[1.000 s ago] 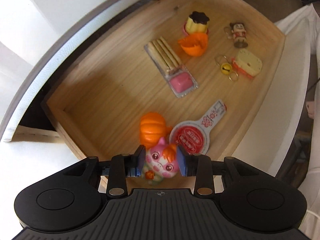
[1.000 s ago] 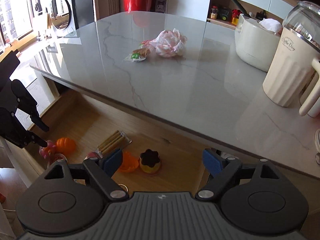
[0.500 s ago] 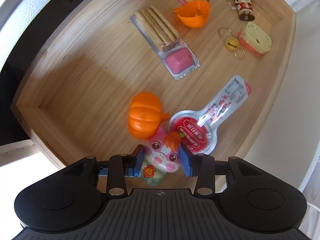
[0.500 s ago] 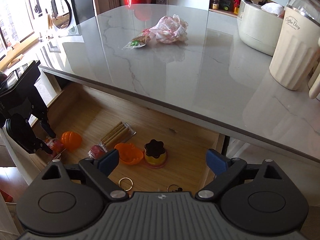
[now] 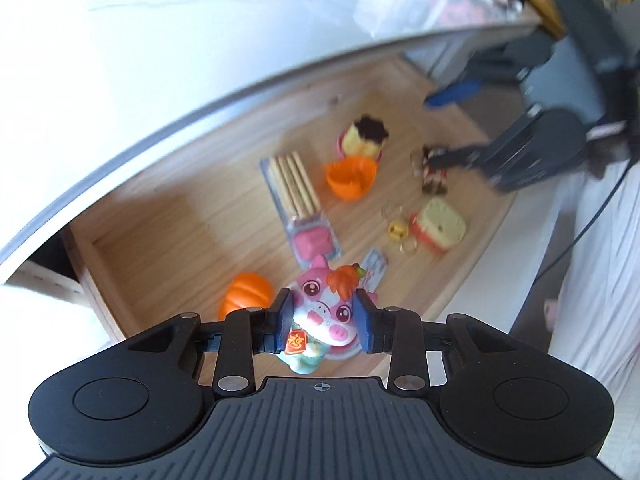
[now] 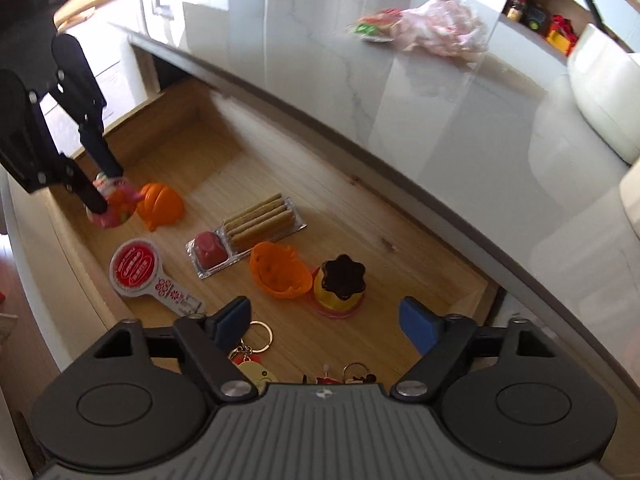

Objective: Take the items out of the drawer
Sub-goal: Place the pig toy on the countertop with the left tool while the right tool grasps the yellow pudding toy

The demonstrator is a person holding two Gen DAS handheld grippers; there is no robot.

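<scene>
Left tool point(image 5: 323, 317) clamped on pig toy point(image 5: 325, 312), pumpkin point(image 5: 245, 300) just beside, right tool point(image 6: 323, 317) spread apart over pudding point(image 6: 339, 282)

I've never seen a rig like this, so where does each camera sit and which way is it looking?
Left wrist: on the left gripper, looking down into the drawer; its fingers clamp a pink pig toy.
Right wrist: on the right gripper, open above the drawer, worktop beyond.
Shared: the orange pumpkin, and each other's gripper.

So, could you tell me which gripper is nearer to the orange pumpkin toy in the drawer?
Left. The left gripper, shut on the pink pig toy, sits right beside the pumpkin. The right gripper is open across the drawer, over the keychains.
</scene>
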